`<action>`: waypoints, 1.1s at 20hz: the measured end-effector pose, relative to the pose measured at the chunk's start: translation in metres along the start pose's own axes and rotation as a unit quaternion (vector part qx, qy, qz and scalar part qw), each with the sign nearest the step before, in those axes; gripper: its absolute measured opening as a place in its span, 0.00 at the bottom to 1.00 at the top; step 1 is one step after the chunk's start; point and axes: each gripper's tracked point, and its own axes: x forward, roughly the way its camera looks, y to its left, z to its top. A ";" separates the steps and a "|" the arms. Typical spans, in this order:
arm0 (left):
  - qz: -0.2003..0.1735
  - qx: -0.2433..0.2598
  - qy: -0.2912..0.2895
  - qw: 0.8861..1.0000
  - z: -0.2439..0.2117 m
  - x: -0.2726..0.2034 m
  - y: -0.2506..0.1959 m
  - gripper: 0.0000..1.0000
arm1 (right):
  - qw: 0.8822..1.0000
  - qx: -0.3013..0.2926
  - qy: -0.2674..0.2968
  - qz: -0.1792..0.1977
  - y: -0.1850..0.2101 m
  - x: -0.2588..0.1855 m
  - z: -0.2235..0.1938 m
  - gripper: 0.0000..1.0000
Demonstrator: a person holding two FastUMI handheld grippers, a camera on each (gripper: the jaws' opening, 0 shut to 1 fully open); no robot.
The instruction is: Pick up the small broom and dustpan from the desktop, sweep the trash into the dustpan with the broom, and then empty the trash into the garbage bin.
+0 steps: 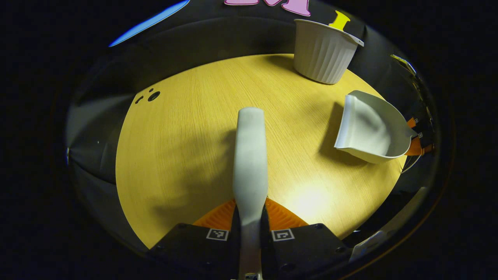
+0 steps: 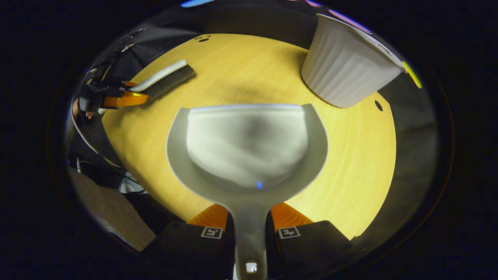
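Left gripper (image 1: 251,217): fingers clamp broom (image 1: 251,155) handle, centred betw. them.
Right gripper (image 2: 251,221): fingers pinch dustpan (image 2: 247,144) handle.

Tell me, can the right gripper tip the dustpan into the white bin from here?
Probably yes. The right gripper is shut on the dustpan, and the open-topped bin stands just ahead to its right, with only bare tabletop between them.

White broom (image 1: 250,155) and empty dustpan (image 2: 249,147) held above desktop, ribbed bin (image 2: 346,66) upright.
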 end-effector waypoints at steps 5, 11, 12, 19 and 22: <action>0.003 0.001 0.003 1.000 -0.001 -0.001 0.000 0.24 | 0.999 0.025 -0.007 -0.019 0.002 0.011 0.001 0.34; 0.004 0.003 0.010 1.000 -0.002 0.000 0.002 0.27 | 0.997 0.076 -0.002 -0.021 0.000 0.017 -0.007 0.37; 0.004 0.002 0.012 1.000 -0.004 0.002 0.001 0.27 | 0.996 0.082 -0.003 -0.018 0.001 0.016 -0.007 0.37; 0.010 0.000 0.017 1.000 -0.005 0.004 0.000 0.29 | 0.996 0.092 -0.003 -0.014 0.001 0.019 -0.015 0.41; 0.010 0.000 0.019 1.000 -0.005 0.003 -0.001 0.27 | 0.996 0.089 -0.001 -0.011 0.003 0.018 -0.019 0.41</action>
